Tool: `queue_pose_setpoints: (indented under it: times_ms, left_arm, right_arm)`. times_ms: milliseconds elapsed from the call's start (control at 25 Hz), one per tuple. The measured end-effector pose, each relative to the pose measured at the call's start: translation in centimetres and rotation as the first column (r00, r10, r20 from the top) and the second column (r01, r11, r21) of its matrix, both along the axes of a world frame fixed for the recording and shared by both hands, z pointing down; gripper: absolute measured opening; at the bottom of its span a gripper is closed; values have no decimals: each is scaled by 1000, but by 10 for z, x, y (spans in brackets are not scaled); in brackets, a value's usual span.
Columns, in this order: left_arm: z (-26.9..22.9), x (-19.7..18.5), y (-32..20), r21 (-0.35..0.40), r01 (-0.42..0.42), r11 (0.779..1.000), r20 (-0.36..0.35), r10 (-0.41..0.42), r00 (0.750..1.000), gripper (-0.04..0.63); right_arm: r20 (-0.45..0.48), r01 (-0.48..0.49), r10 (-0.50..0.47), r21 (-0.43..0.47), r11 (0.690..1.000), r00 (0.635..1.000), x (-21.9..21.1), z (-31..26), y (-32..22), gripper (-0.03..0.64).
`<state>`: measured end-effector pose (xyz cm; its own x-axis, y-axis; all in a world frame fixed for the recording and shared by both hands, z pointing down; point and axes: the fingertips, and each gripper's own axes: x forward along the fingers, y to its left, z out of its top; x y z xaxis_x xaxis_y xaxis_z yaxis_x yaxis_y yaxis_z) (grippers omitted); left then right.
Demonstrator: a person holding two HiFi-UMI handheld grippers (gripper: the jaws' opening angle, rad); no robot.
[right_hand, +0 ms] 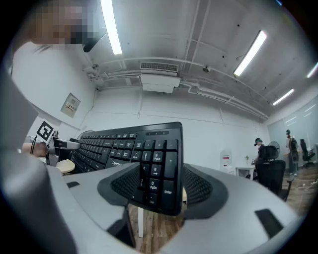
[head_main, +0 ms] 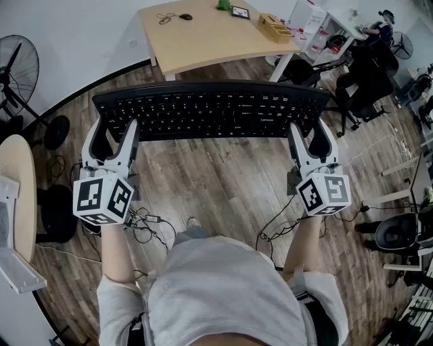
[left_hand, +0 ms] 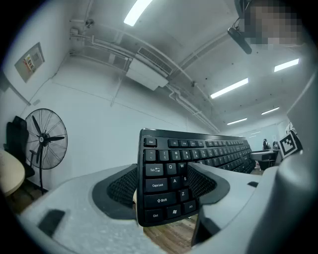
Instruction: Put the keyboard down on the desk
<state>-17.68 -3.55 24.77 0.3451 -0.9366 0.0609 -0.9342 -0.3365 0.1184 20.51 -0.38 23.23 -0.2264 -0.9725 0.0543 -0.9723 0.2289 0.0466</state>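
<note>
A black full-size keyboard [head_main: 210, 109] hangs level in the air above the wooden floor, just short of the light wooden desk [head_main: 203, 40]. My left gripper [head_main: 114, 132] is shut on its left end, and in the left gripper view the jaws of that gripper [left_hand: 164, 191] clamp the keyboard [left_hand: 198, 149] by the Ctrl and Shift keys. My right gripper [head_main: 310, 135] is shut on the right end. The right gripper view shows the same gripper [right_hand: 159, 188] clamping the keyboard [right_hand: 114, 144] at the number pad.
On the desk lie a wooden box [head_main: 274, 28], a small dark tablet [head_main: 240, 11], a green object [head_main: 223, 5] and a cabled item [head_main: 176, 17]. A standing fan [head_main: 17, 67] is at the left, office chairs [head_main: 369, 74] at the right, cables [head_main: 145, 226] on the floor.
</note>
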Motion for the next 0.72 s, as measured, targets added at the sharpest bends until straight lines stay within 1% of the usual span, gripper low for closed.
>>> queue_pose_setpoints:
  times_ms: [240,720]
  left_arm:
    - [1,1,1,-3,-1,1000,-3,1,1000,295]
    - [-3,0,1,17,-9,1000,-9,9,1000,295]
  right_arm:
    - [-5,0,0,5,1000,1000,0,-1,1,252]
    - [-12,-8,8,25,1000,1000,-2,-6,4,252]
